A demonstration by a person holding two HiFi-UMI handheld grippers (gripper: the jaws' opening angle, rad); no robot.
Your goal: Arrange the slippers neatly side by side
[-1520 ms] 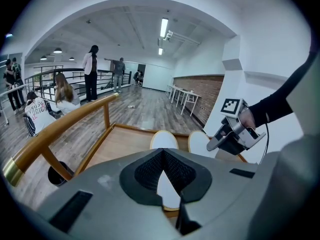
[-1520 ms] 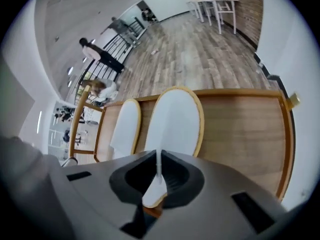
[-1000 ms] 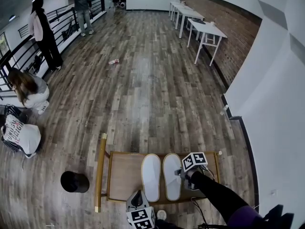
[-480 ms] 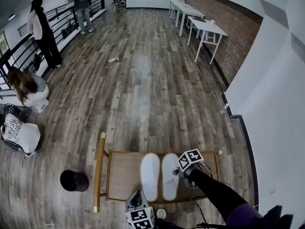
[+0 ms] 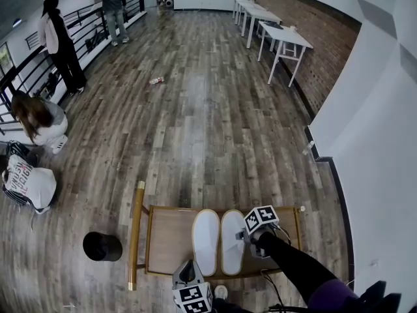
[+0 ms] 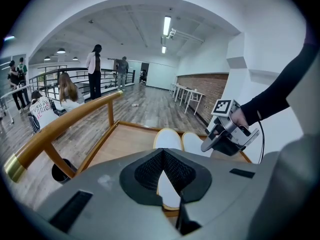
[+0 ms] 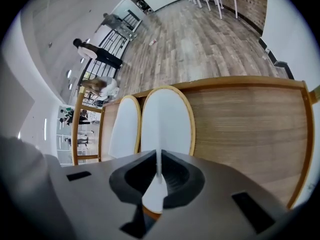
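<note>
Two white slippers with tan rims lie side by side on a wooden tray (image 5: 168, 237), toes pointing away from me. The left slipper (image 5: 206, 240) (image 6: 167, 139) (image 7: 124, 129) lies free. My right gripper (image 5: 246, 237) (image 6: 206, 146) (image 7: 159, 159) points steeply down at the heel end of the right slipper (image 5: 232, 240) (image 7: 167, 119). Its jaws are nearly together, with a thin white strip of that slipper between them. My left gripper (image 5: 188, 268) (image 6: 162, 154) hangs at the tray's near edge, shut on nothing and apart from both slippers.
A tan handle rail (image 5: 135, 233) runs along the tray's left side, and a black round object (image 5: 102, 247) sits on the floor beside it. People (image 5: 36, 119) stand and crouch at the far left by a railing. White tables (image 5: 280, 41) line the brick wall, and a white wall is close on the right.
My right gripper has edged slightly left with the right slipper, bringing it closer to the left one. The left gripper has not moved.
</note>
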